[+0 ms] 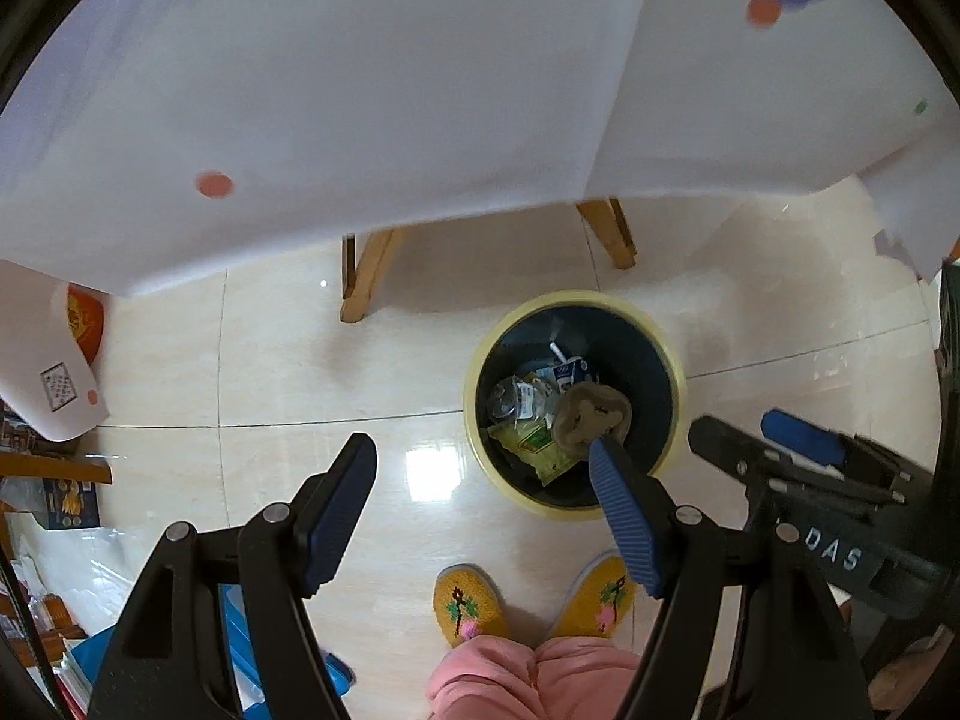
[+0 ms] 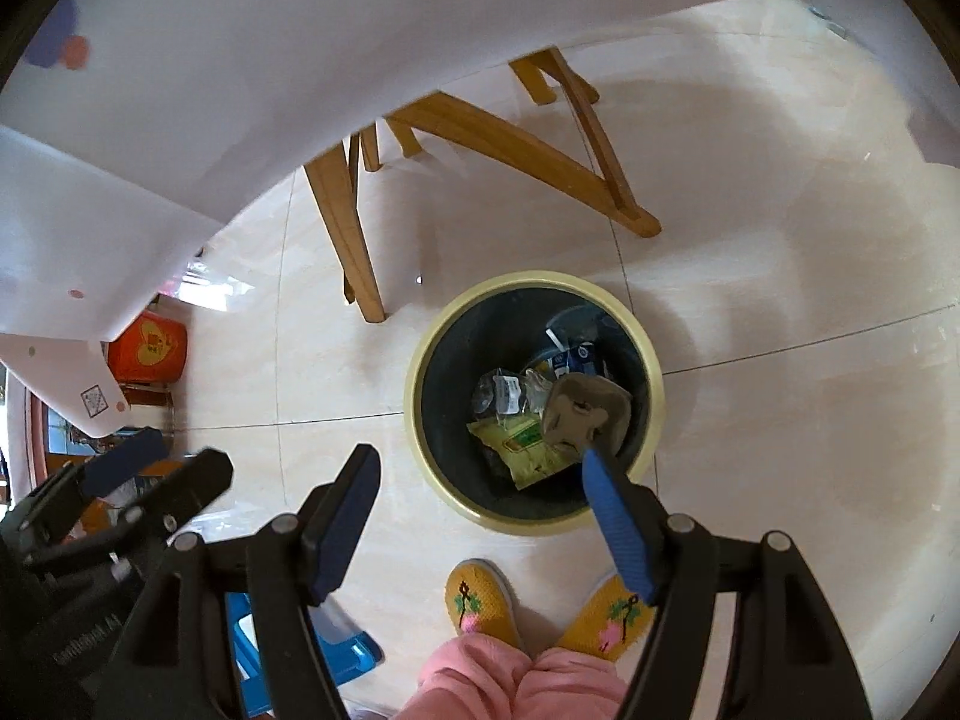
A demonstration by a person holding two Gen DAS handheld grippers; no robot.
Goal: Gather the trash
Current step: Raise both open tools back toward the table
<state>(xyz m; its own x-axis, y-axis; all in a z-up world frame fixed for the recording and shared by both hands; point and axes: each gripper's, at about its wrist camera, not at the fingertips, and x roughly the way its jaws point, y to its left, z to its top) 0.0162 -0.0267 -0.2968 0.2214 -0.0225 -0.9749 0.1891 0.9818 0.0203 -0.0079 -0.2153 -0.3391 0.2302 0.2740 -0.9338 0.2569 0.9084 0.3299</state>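
Fingers of your left gripper [image 1: 480,498] and right gripper [image 2: 480,504] stand apart and empty above the waste bin [image 2: 651,396], so misjudged moves could knock its rim.

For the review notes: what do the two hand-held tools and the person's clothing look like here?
Both tools share one build: the left tool and right tool have black angular frames with silver pivot pins and ribbed blue finger pads. White lettering marks the right tool's body. The person wears pink trousers and yellow knitted slippers with floral embroidery.
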